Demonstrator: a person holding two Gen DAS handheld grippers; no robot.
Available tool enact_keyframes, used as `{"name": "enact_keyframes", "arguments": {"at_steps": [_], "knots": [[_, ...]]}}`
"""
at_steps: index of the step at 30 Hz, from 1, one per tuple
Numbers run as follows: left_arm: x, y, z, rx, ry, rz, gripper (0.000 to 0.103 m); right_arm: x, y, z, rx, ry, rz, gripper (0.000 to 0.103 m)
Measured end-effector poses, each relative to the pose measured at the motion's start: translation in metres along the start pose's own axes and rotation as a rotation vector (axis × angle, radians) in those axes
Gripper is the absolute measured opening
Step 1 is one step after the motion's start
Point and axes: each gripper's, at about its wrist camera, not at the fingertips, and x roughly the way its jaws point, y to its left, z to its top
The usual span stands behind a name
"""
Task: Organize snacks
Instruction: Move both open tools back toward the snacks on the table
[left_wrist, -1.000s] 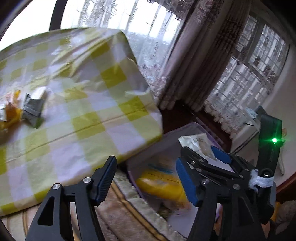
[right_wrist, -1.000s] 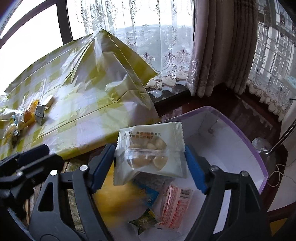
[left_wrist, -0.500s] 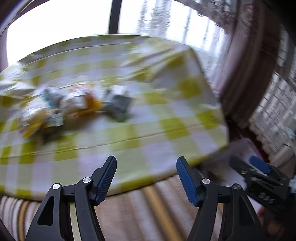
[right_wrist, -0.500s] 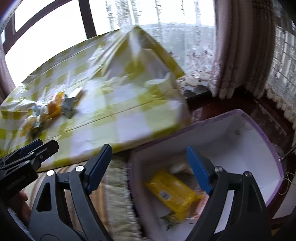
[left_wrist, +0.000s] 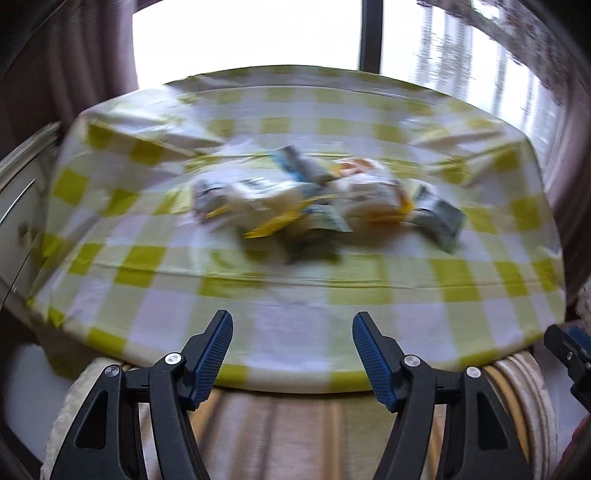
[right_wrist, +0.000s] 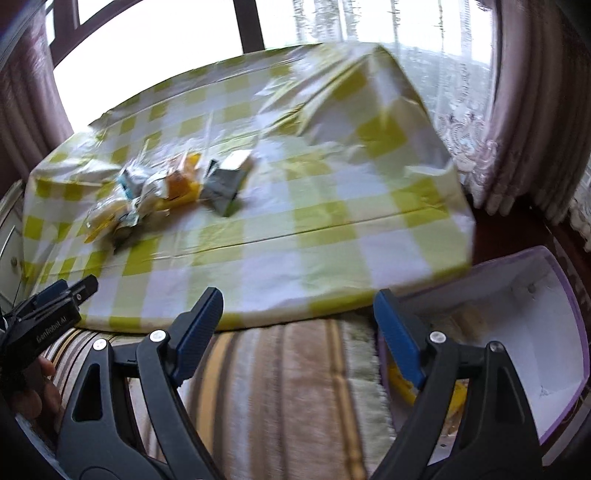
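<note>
meanwhile both grippers hung empty over the striped rug, facing the snack pile on the checked table.

the left gripper (left_wrist: 291, 332) had its blue pads apart with nothing between them; the right gripper (right_wrist: 297, 314) was spread wider, jaws likewise bare. the snack packets (left_wrist: 325, 199) lay heaped mid-table on the yellow-and-white checked cloth (left_wrist: 295, 295) — blurred, a grey packet (right_wrist: 225, 184) at the heap's right end. the purple-rimmed box (right_wrist: 554, 350) sat on the floor just beside the table's right corner, white inside, holding a yellow packet (right_wrist: 402, 391) at its near end — other contents too hidden to tell.
</note>
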Motion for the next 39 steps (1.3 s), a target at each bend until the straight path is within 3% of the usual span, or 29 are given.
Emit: {"name": "enact_keyframes", "arguments": {"at_steps": [11, 27, 34, 39], "knots": [[0.012, 0.039, 0.004, -0.046, 0.022, 0.097, 0.068, 0.029, 0.043, 0.012, -0.075, 0.036, 0.035, 0.086], [0.04, 0.053, 0.014, -0.069, 0.055, 0.106, 0.068, 0.07, 0.076, 0.035, -0.081, 0.032, 0.055, 0.086], [0.042, 0.083, 0.03, -0.22, -0.04, -0.026, 0.068, 0.083, 0.078, 0.052, -0.012, -0.034, 0.061, 0.086], [0.046, 0.088, 0.049, -0.255, -0.087, -0.194, 0.07, 0.093, 0.076, 0.064, 0.044, -0.048, 0.074, 0.086]]}}
